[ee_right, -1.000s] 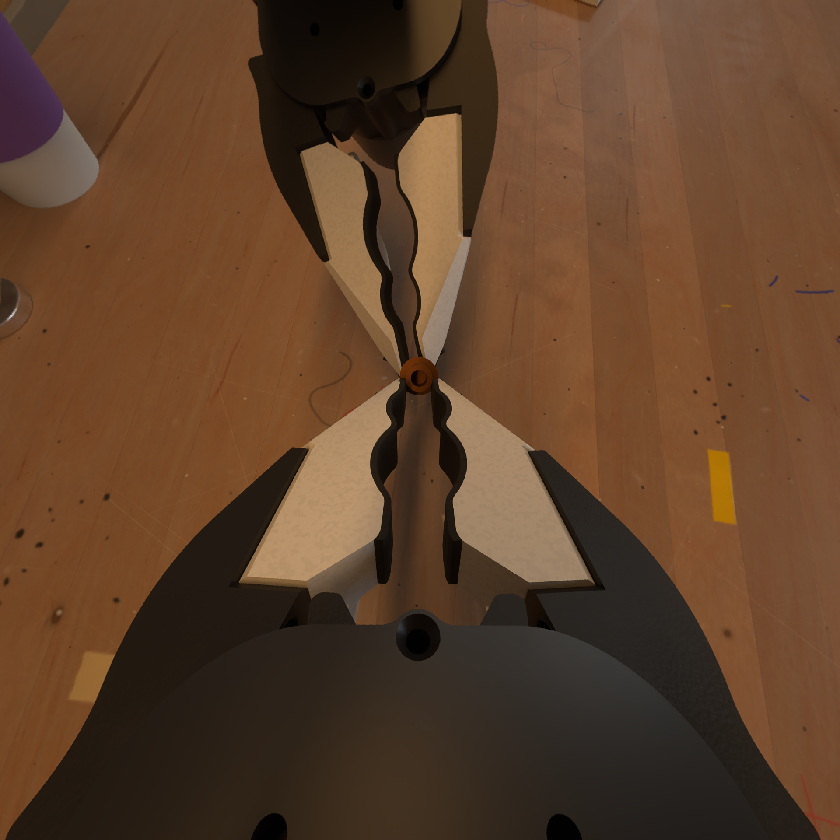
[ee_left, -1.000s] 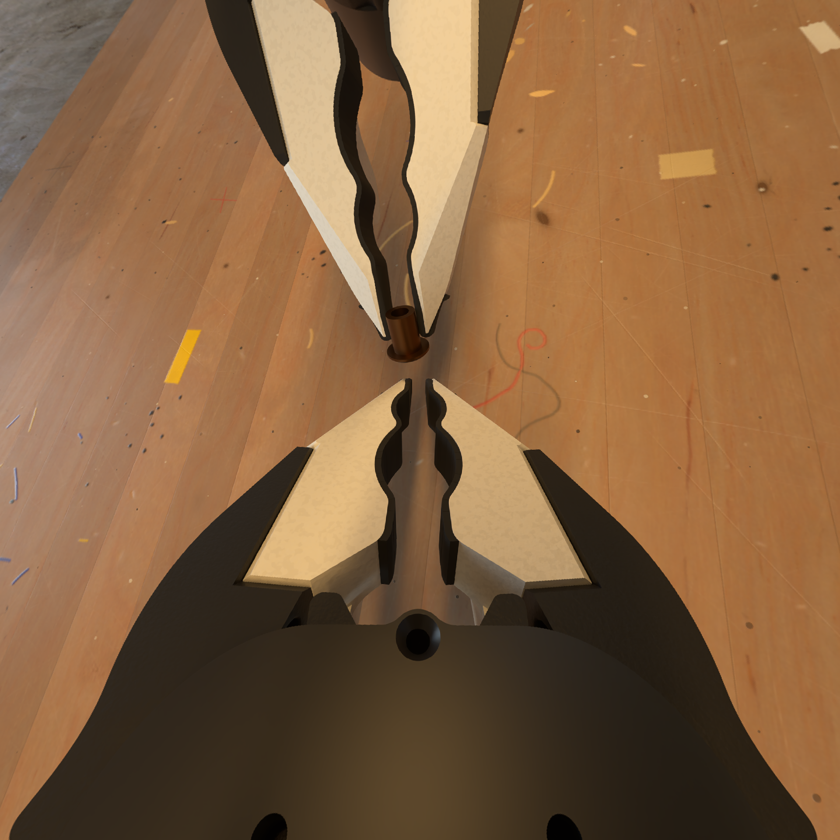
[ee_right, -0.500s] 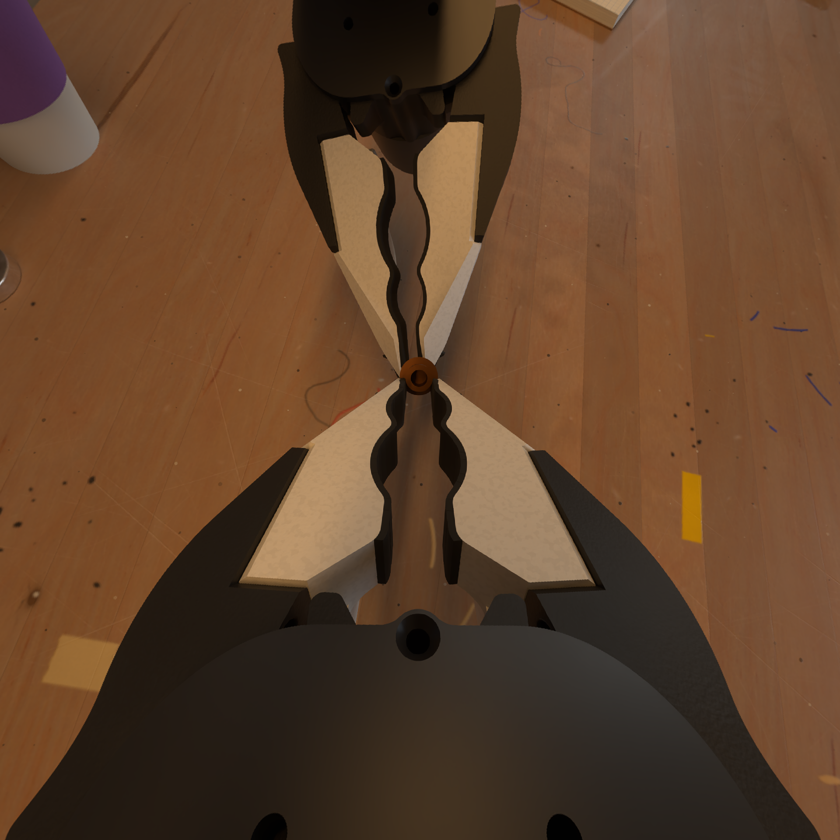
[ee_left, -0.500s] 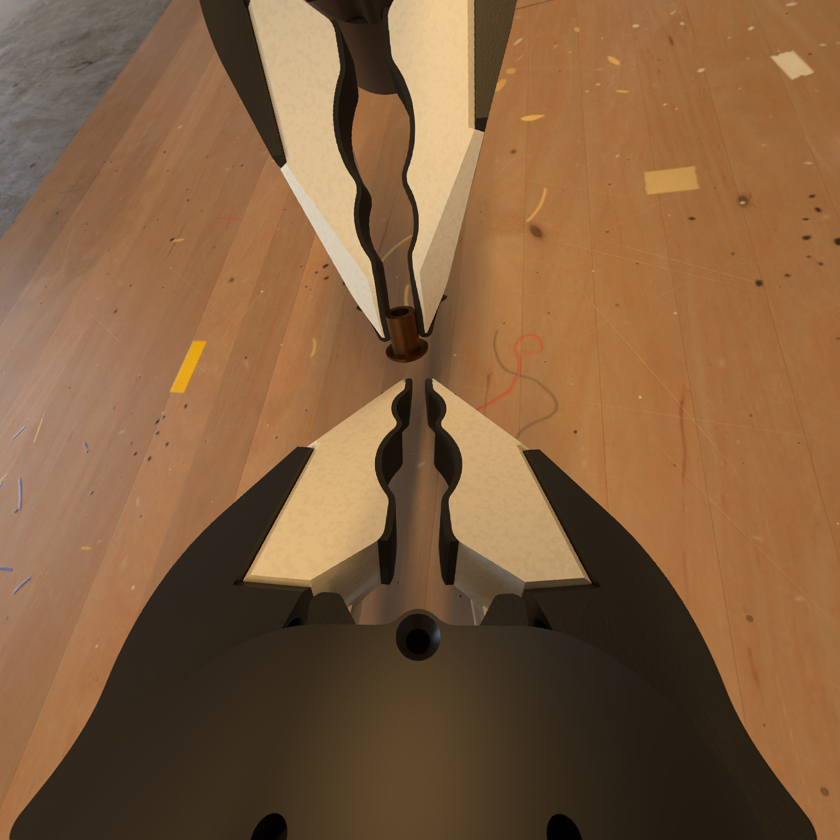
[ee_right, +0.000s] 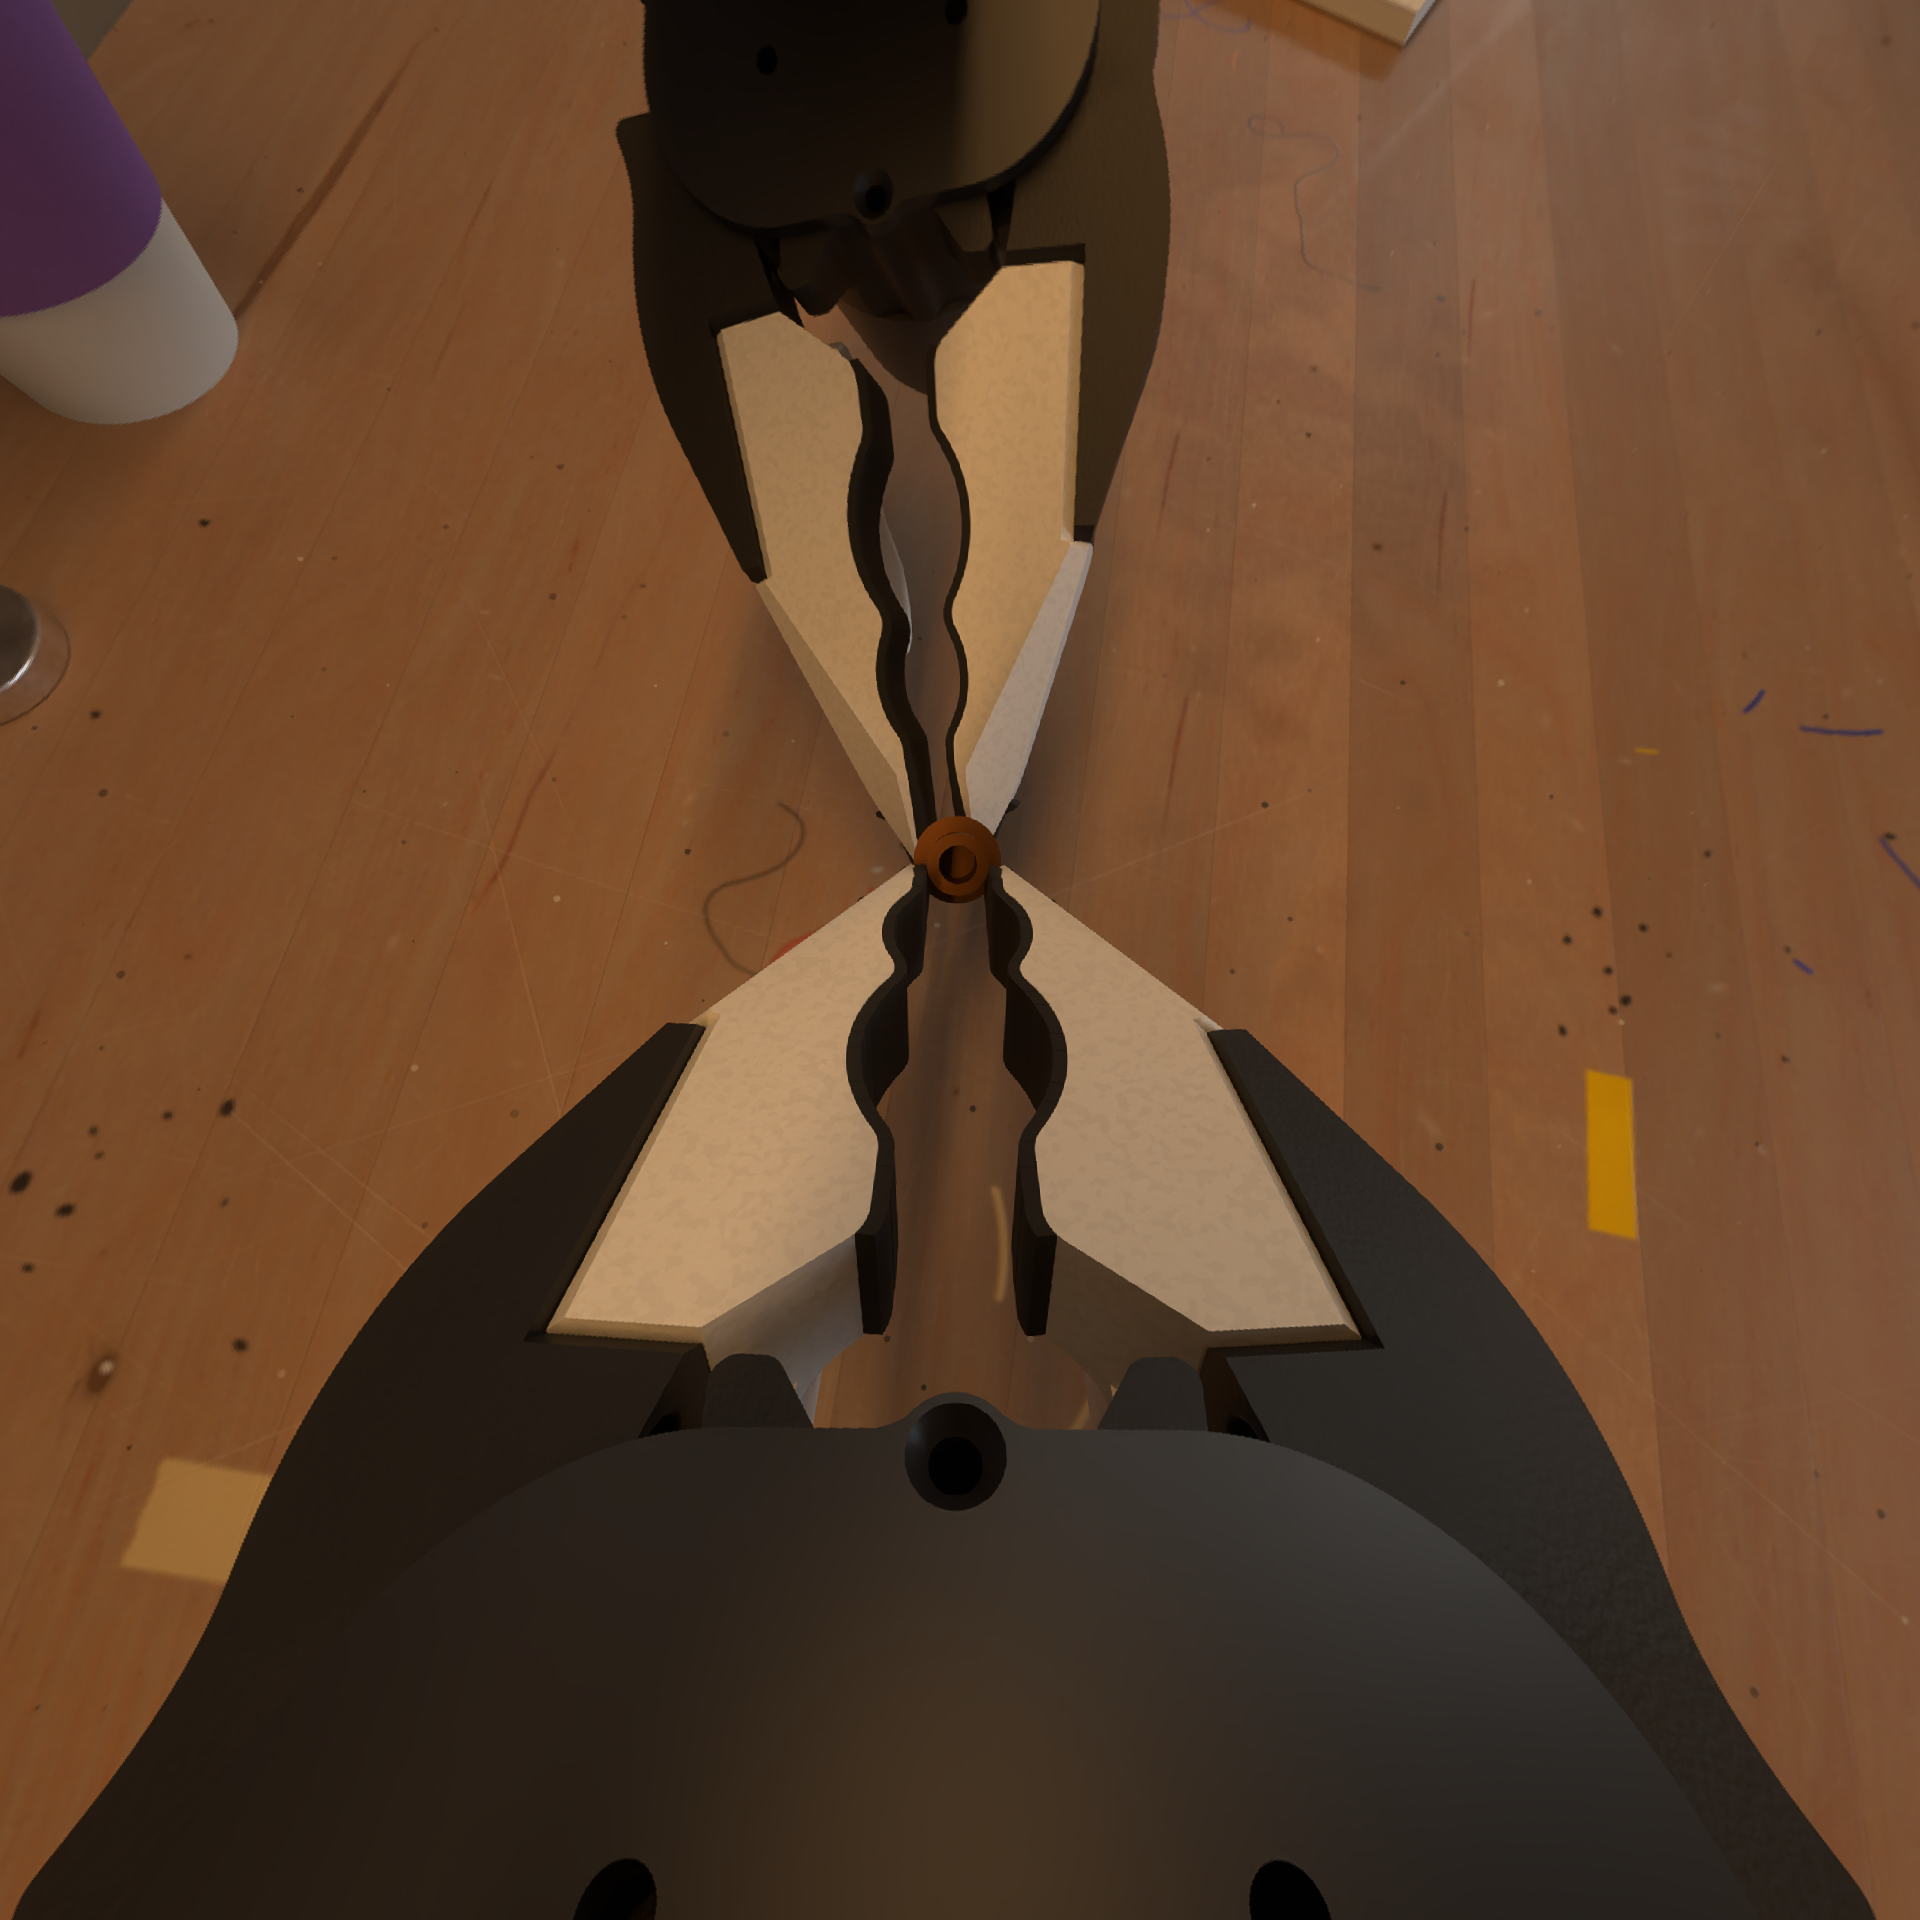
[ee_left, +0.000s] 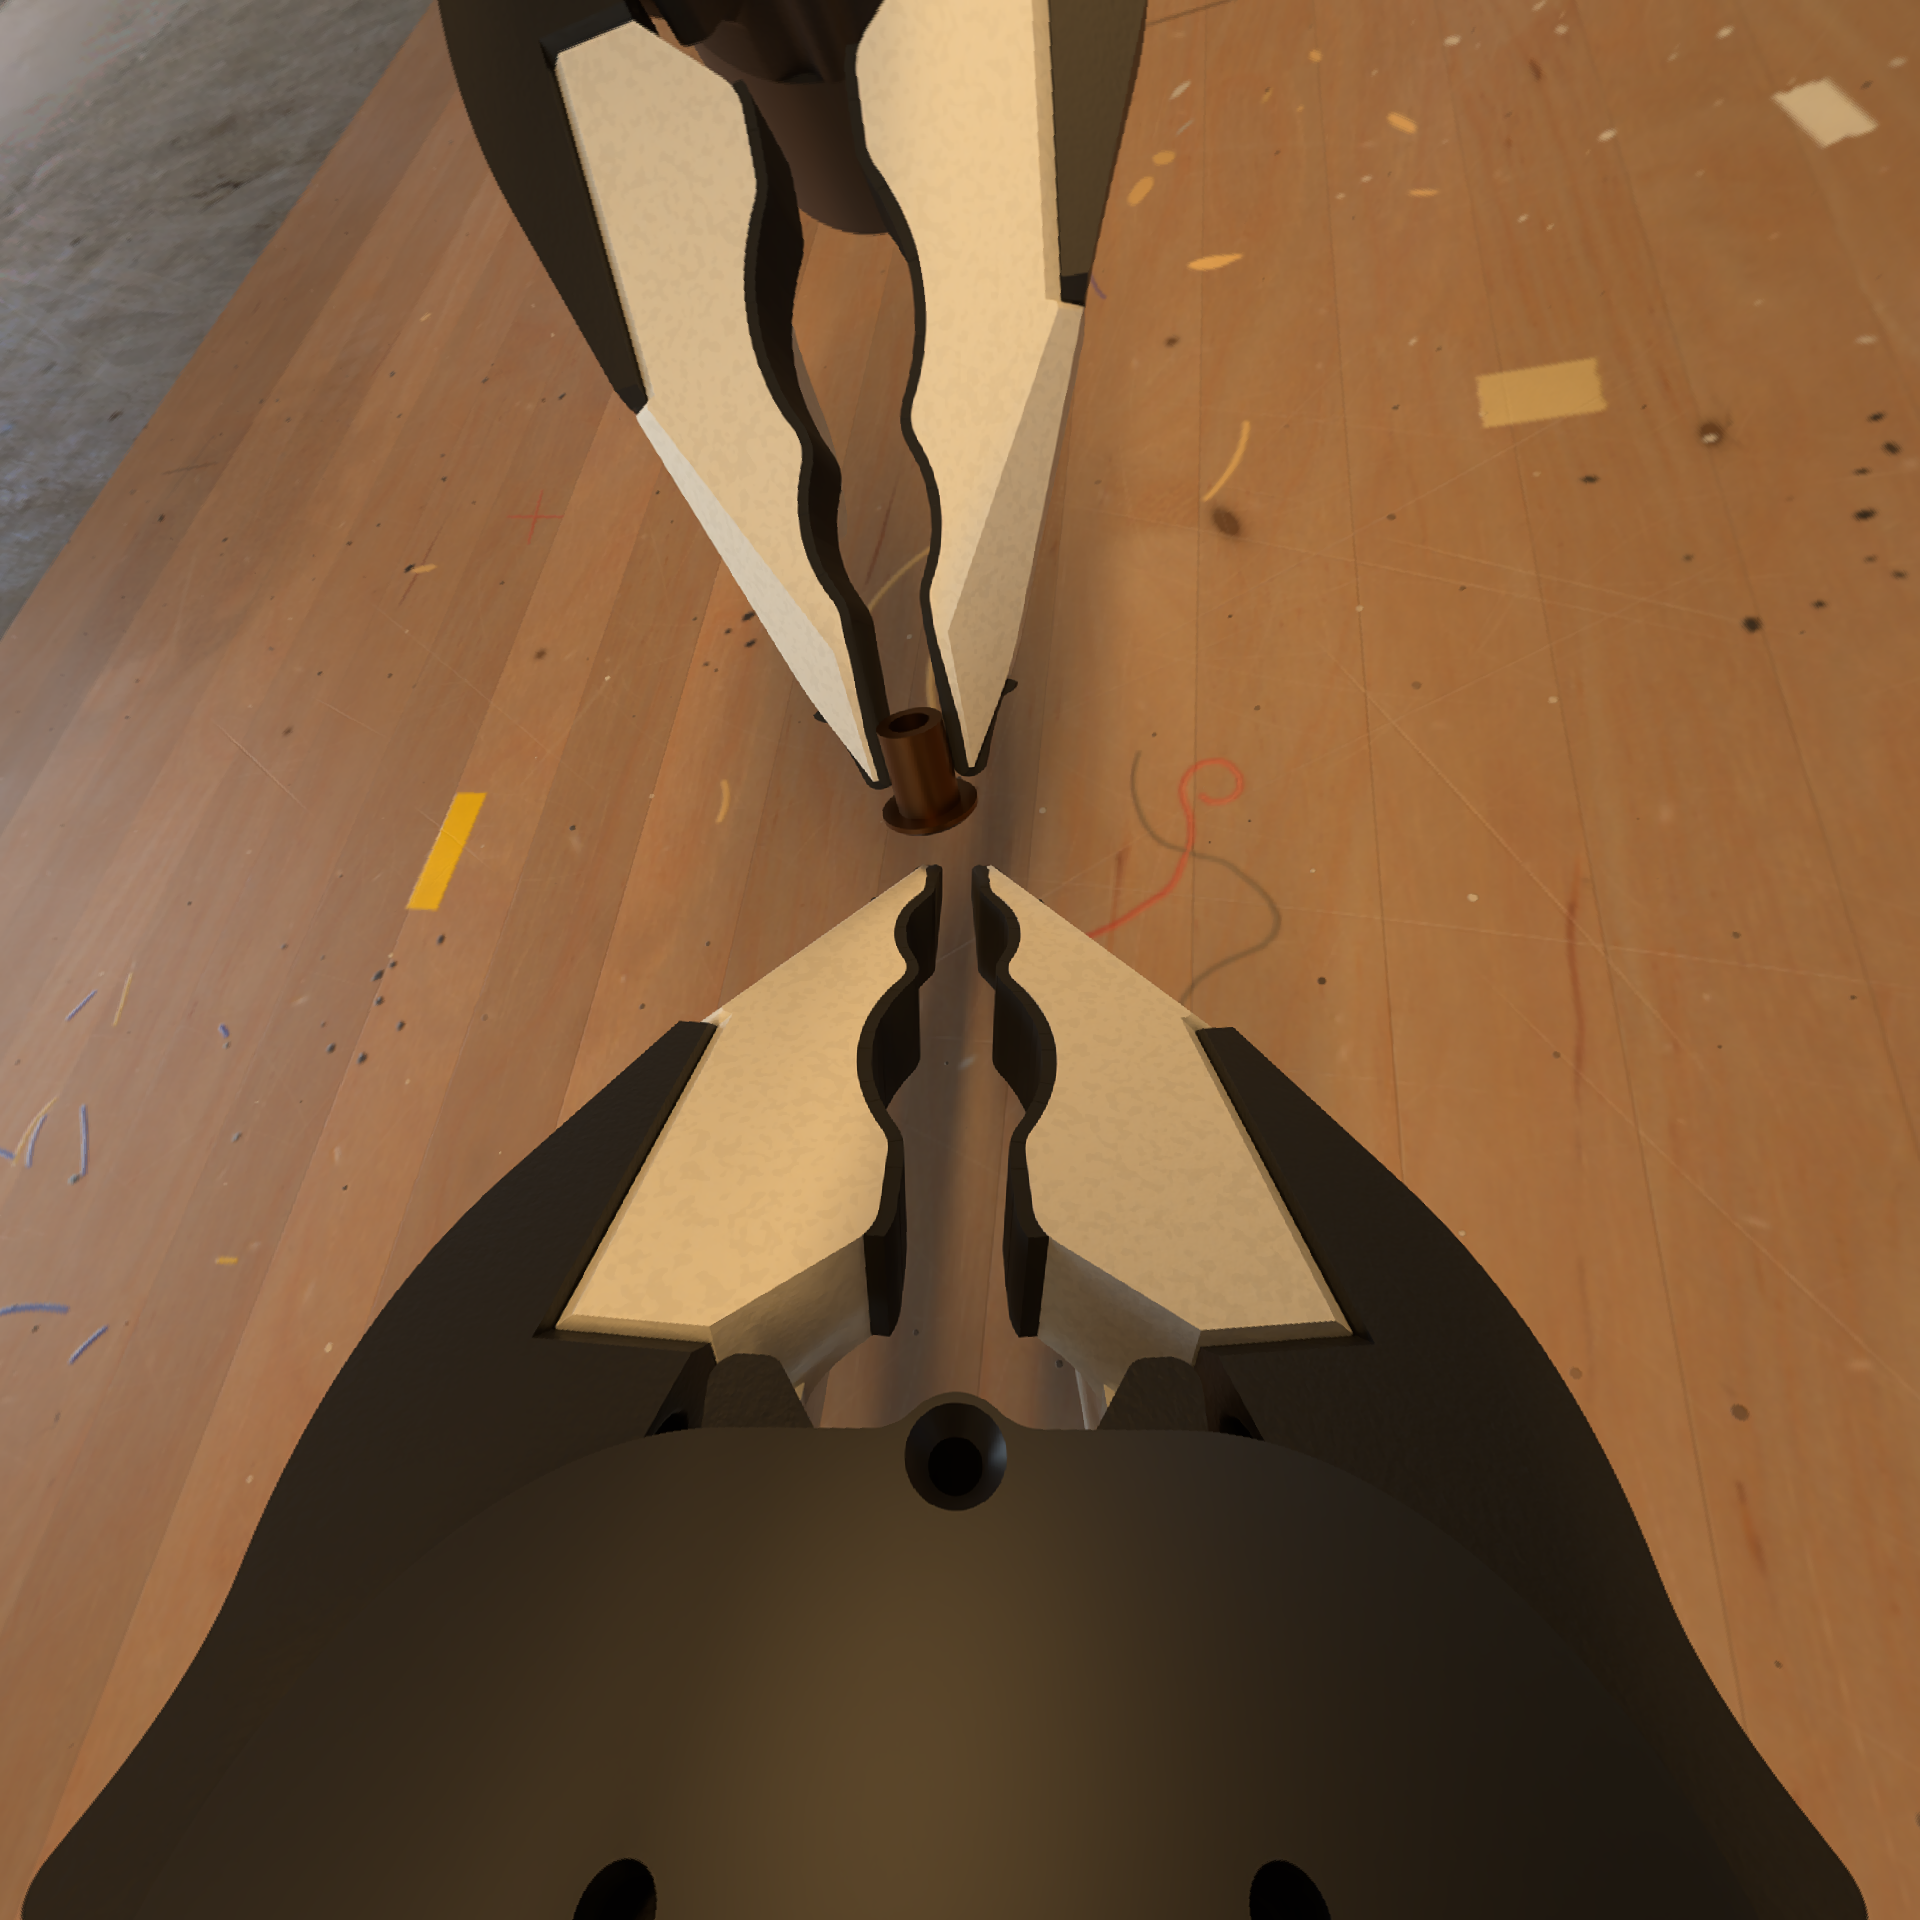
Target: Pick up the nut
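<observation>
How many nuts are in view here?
1. The brown flanged nut is gripped between the tips of the right tongs; both views show that same nut. The left tongs, facing it, hold none. Others could be hidden under the tong bodies.

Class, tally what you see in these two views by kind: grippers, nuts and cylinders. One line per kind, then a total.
Grippers: 2 (left gripper, right gripper)
Nut: 1
Cylinder, purple and white: 1
Total: 4
</observation>
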